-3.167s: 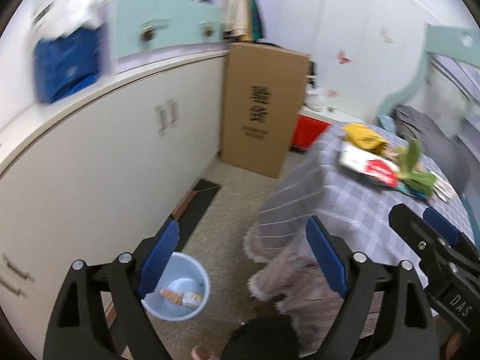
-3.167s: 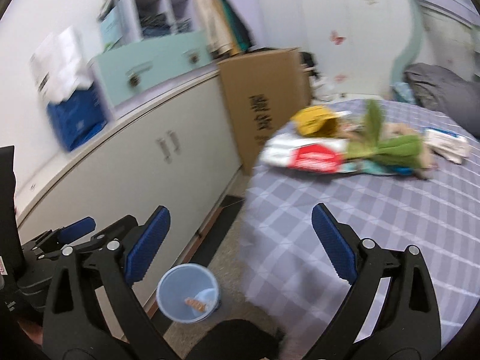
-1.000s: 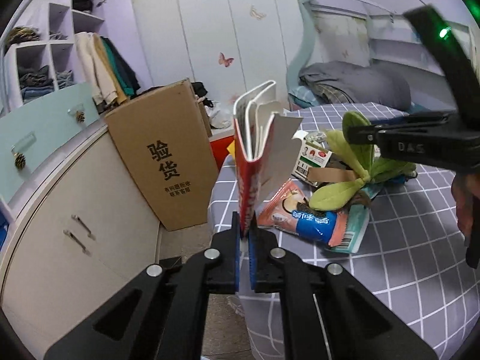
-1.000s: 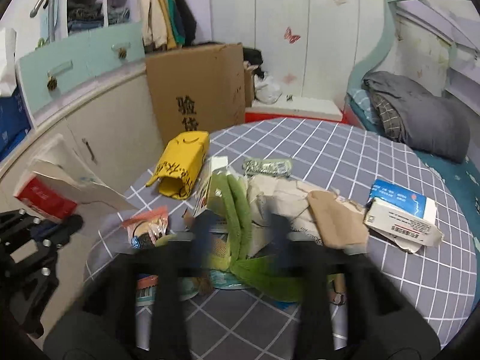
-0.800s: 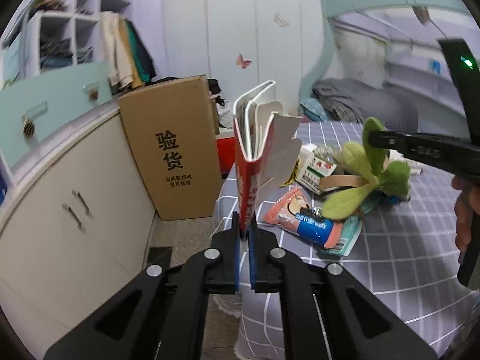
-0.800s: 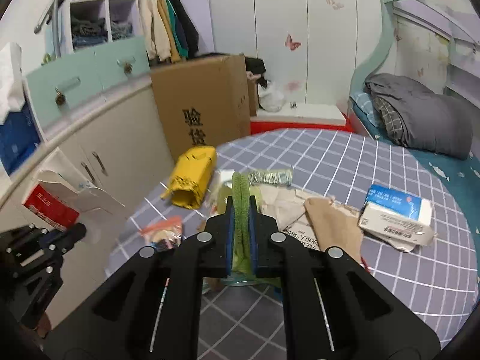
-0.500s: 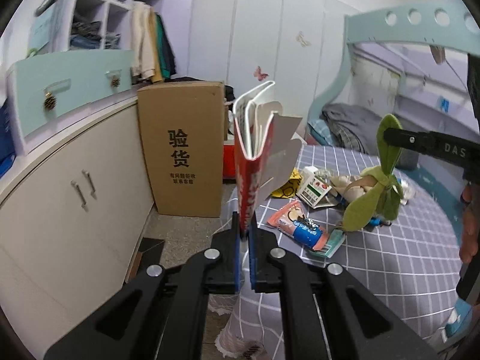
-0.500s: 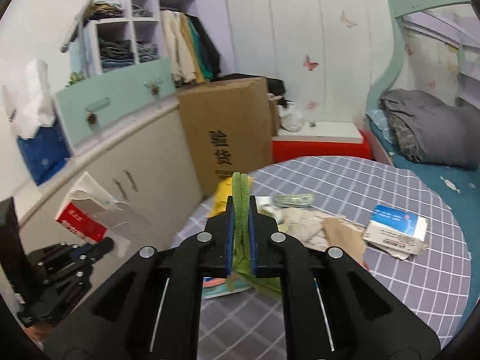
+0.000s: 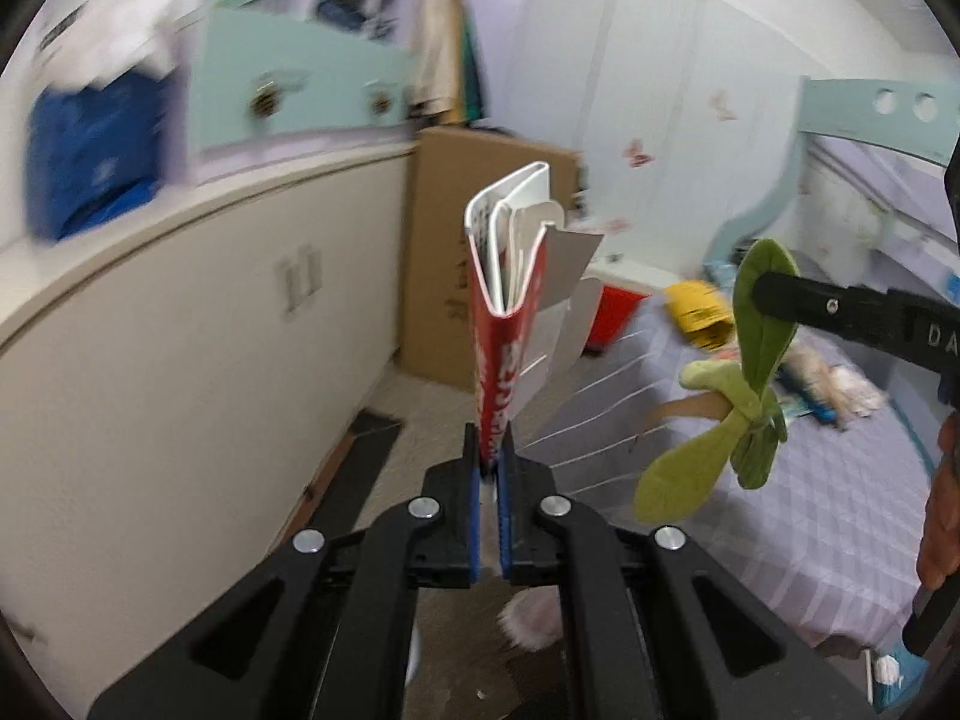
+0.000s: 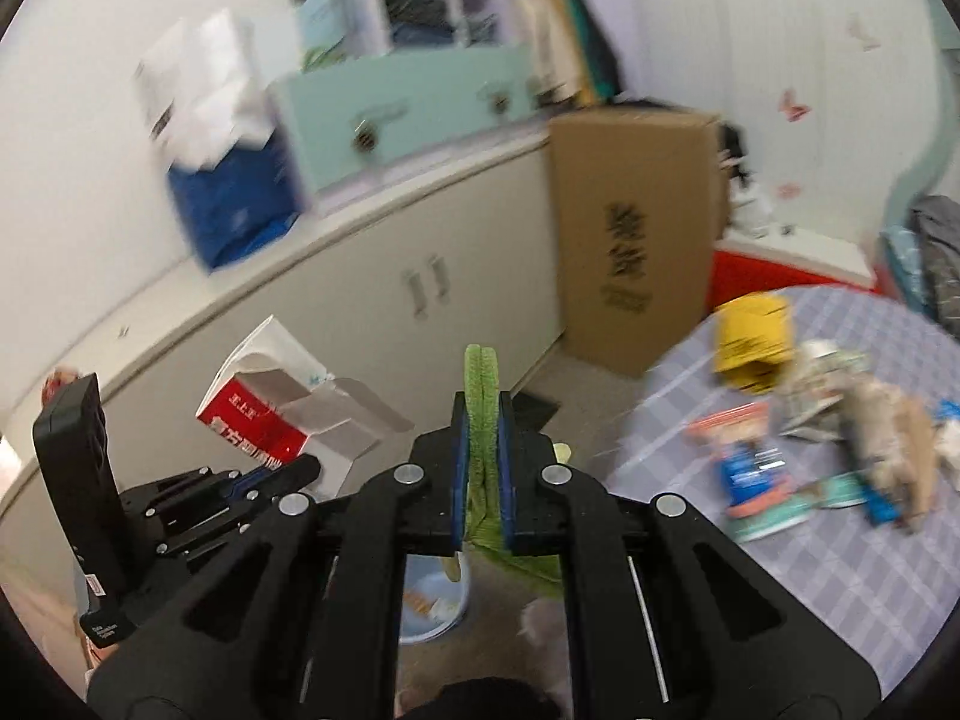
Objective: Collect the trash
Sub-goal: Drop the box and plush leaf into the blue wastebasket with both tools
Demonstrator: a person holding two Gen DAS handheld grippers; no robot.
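My left gripper (image 9: 489, 450) is shut on a red and white carton (image 9: 510, 300), held upright above the floor; the carton also shows in the right wrist view (image 10: 270, 408). My right gripper (image 10: 482, 414) is shut on a green leafy peel (image 10: 482, 378), which hangs in the air in the left wrist view (image 9: 738, 384). A light blue bin (image 10: 435, 600) with scraps in it stands on the floor below the right gripper, partly hidden. More trash lies on the checked tablecloth (image 10: 780, 540): a yellow bag (image 10: 753, 336) and a snack wrapper (image 10: 744, 456).
White cabinets (image 9: 180, 330) run along the left. A tall cardboard box (image 10: 636, 228) stands by them. A dark mat (image 9: 354, 468) lies on the floor at the cabinet foot. A bed (image 9: 870, 192) is at the far right.
Both grippers have swung left, away from the table and toward the cabinets and floor, each still holding its item. The bin has come into the right wrist view.
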